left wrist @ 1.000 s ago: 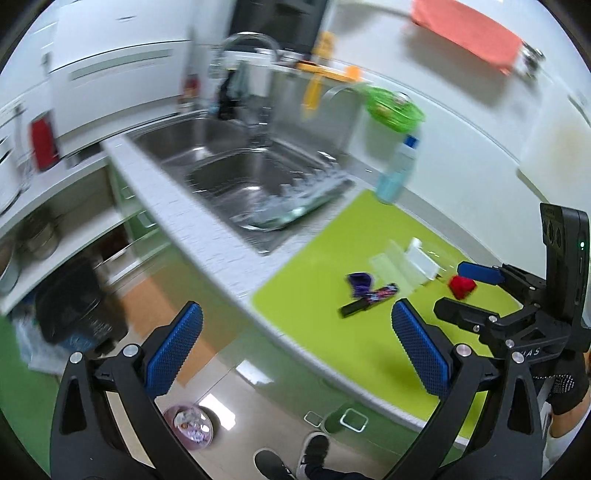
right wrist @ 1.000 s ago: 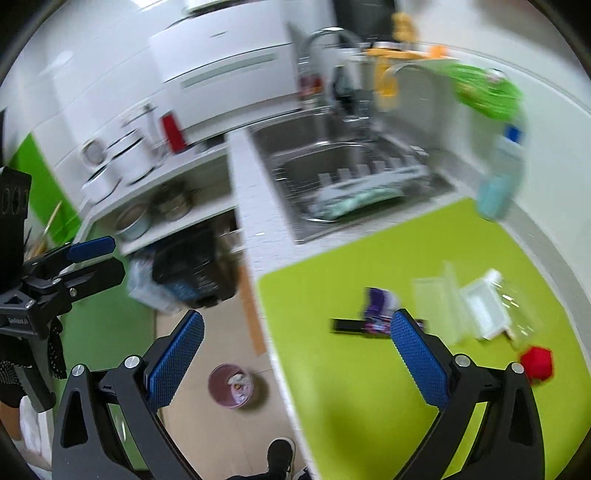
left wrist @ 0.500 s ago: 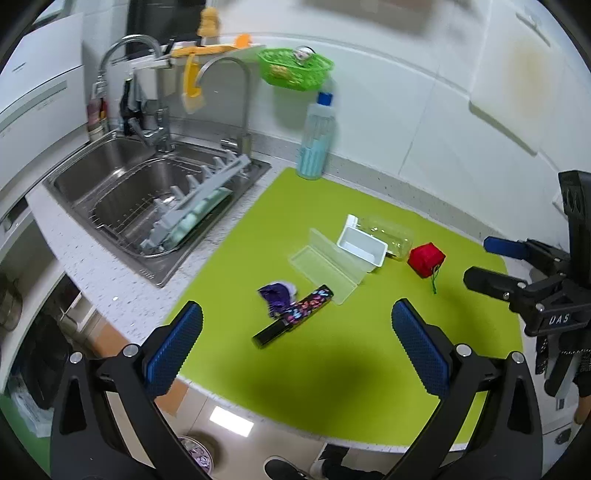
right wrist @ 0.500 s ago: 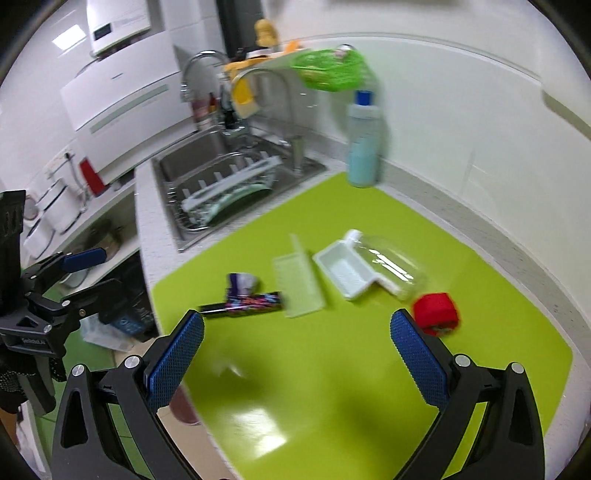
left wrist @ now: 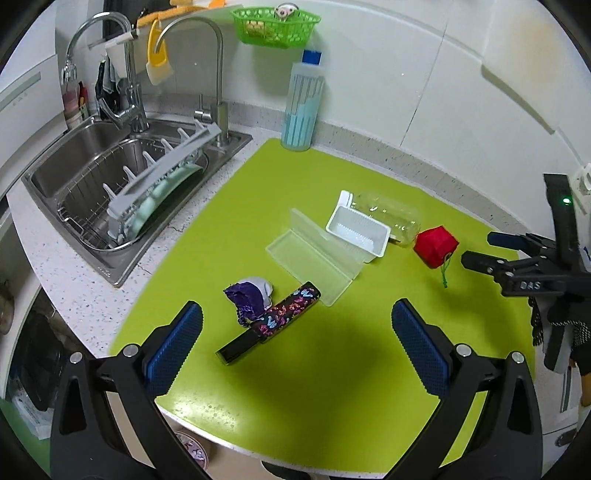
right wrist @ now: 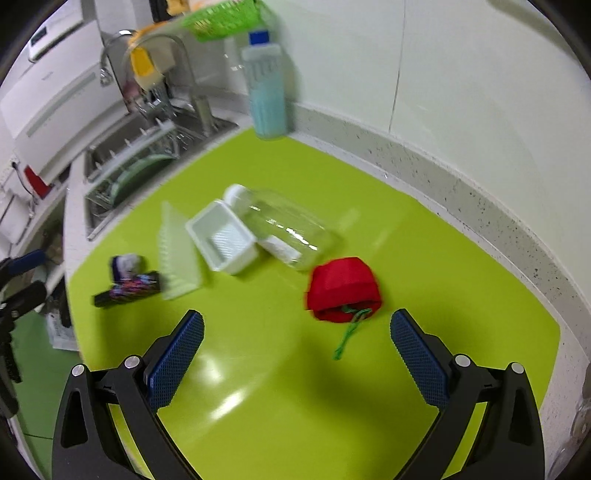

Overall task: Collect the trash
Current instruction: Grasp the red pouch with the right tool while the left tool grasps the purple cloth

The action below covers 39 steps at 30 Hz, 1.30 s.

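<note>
Trash lies on a lime-green mat: a red folded bag with a green cord, a clear plastic bottle, a white tray, a translucent lid, a patterned dark wrapper and a purple crumpled scrap. My left gripper hovers open just short of the wrapper. My right gripper is open just short of the red bag, and it shows at the right edge of the left wrist view.
A steel sink with a dish rack lies to the left. A blue-capped bottle stands against the white wall, under a green basket. The counter's front edge drops to the floor.
Both grippers swung from the counter's left edge over the floor to above the mat. The right one has closed in on the red bag. Nothing has been taken hold of.
</note>
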### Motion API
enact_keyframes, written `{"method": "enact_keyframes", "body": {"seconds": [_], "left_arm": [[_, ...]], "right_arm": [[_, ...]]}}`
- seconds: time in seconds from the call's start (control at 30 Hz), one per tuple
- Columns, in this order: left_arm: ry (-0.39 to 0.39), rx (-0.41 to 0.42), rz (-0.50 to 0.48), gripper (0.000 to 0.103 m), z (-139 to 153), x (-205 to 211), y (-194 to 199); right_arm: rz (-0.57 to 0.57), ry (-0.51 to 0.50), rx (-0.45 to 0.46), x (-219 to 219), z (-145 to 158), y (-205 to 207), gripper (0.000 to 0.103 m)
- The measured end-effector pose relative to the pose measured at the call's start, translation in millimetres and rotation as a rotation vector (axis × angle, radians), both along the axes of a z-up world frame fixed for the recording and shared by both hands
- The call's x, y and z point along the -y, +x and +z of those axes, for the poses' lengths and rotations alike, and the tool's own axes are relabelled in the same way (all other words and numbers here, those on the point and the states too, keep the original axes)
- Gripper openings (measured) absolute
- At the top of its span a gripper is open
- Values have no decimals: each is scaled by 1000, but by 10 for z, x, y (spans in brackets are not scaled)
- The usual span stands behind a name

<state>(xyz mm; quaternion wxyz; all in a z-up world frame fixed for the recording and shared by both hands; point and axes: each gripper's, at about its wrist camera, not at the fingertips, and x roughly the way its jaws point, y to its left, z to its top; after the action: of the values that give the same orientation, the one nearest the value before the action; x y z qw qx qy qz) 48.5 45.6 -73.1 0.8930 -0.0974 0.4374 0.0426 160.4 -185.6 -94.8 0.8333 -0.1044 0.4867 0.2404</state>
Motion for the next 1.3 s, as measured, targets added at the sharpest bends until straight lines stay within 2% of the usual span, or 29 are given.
{"method": "enact_keyframes", "body": {"seconds": [0.17,0.43,0.47,0.5,0.53,0.57,0.6,0.7,0.77,0.93,1.3], "left_arm": [[1,-28,12,100,-115,-2,112],[4,-59,38,100,-248,-28,242],[3,-64,44,100,-273,-44,256],[3,-68,47,100,-287,-55,264],[3,-75,53,100,-315,-71,278],[2,-79,56,100,-331,-84,288],[1,-82,60,100,-347,-95,294],[1,-92,69,100,-387,-134,313],[2,-98,77,100,-419,-163,329],[10,-115,93,100,-533,-257,406],[24,-180,101,100,-882,-419,639]], "right_arm": [[-6,-44,-33,11,-262,252,97],[16,-68,-54,-20,-516,482,96],[23,-69,-58,-27,-540,493,93],[34,-72,-66,-38,-568,503,87],[39,-80,-72,-53,-587,511,71],[45,-95,-81,-69,-620,521,59],[48,-102,-85,-77,-638,526,56],[61,-90,-82,-76,-625,510,37],[64,-92,-72,-75,-589,493,16],[81,-66,-60,-55,-426,416,12],[112,-4,-25,-42,-21,211,12]]}}
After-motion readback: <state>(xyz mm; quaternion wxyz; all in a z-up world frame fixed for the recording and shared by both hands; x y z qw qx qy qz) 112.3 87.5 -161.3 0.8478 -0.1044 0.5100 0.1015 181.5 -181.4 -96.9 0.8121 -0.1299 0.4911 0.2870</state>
